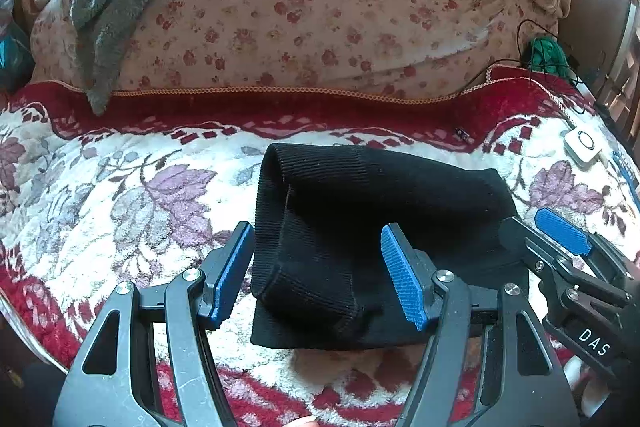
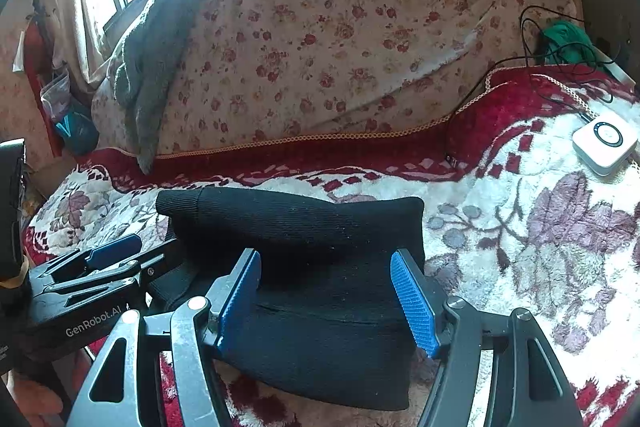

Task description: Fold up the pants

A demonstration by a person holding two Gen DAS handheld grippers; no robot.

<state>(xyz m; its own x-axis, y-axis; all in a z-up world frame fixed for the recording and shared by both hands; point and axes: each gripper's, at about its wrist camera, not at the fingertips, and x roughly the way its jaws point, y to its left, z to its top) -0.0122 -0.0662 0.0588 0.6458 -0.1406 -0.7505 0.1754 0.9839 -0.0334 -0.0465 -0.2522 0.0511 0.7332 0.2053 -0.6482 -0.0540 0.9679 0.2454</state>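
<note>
The black pants lie folded into a thick bundle on the flowered blanket of the bed, near its front edge. Both grippers hang over the bundle — the left gripper and the right gripper — fingers spread wide, gripping nothing. A white square device sits well apart, at the right.

bare blanket left, quilt behind

The folded pants lie on the bed's blanket, with both tongs, left and right, just before them. Behind rises a quilt heap; a small box sits far right.
</note>
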